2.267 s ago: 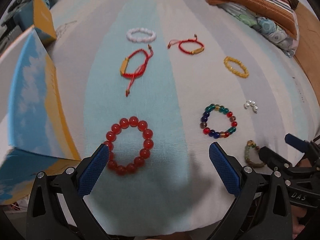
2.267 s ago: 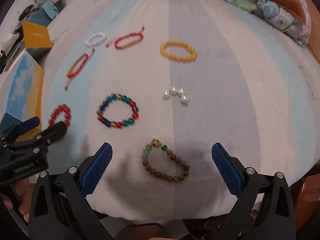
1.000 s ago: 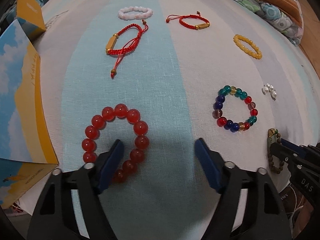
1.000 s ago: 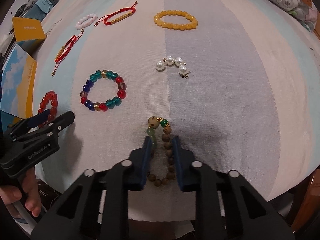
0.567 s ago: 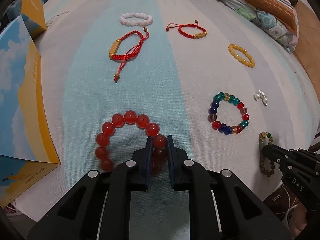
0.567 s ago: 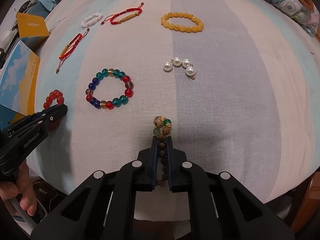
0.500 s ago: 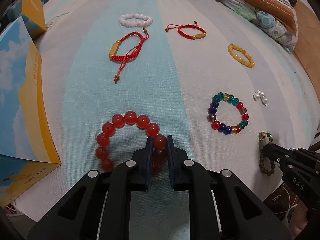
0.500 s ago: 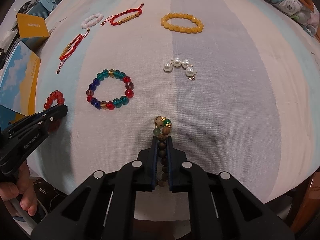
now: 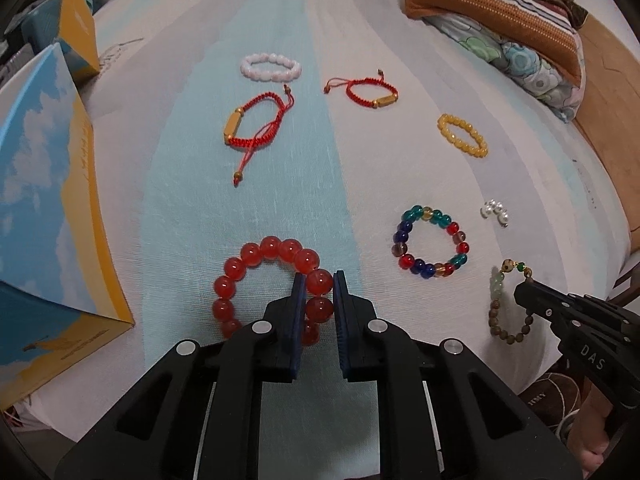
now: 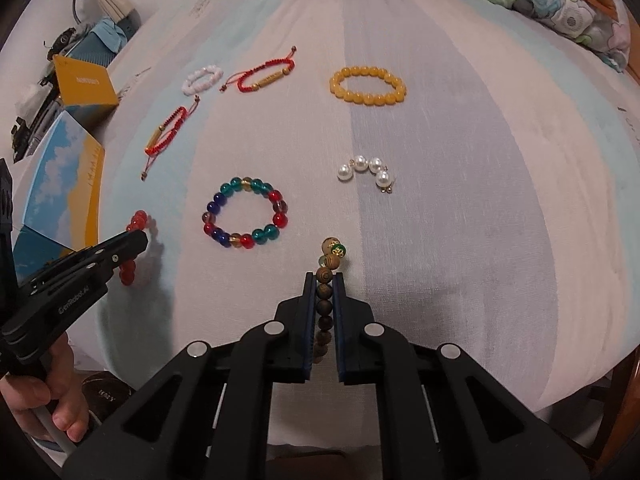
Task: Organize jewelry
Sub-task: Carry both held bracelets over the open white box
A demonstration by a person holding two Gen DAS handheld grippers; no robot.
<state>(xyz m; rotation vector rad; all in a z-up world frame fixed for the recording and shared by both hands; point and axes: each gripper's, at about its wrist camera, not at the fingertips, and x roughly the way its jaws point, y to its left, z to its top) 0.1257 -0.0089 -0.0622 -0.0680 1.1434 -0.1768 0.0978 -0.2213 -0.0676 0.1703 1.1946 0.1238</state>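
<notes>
Left gripper (image 9: 317, 284): jaws, wide apart a moment ago, now clamped on the red bead bracelet (image 9: 272, 280), near left of the striped cloth (image 9: 280, 184).
Right gripper (image 10: 323, 286): jaws likewise closed, pinching the wooden bead bracelet (image 10: 326, 292), near centre-right.
Change: both bracelets gripped and starting to lift.
Meaning: two pieces secured, ready for carrying.
Untouched: multicolour bead bracelet (image 10: 245, 213), pearls (image 10: 366, 170), yellow bracelet (image 10: 367, 86), farther off.

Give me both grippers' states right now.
Left gripper: shut on the red bead bracelet.
Right gripper: shut on the wooden bead bracelet.
</notes>
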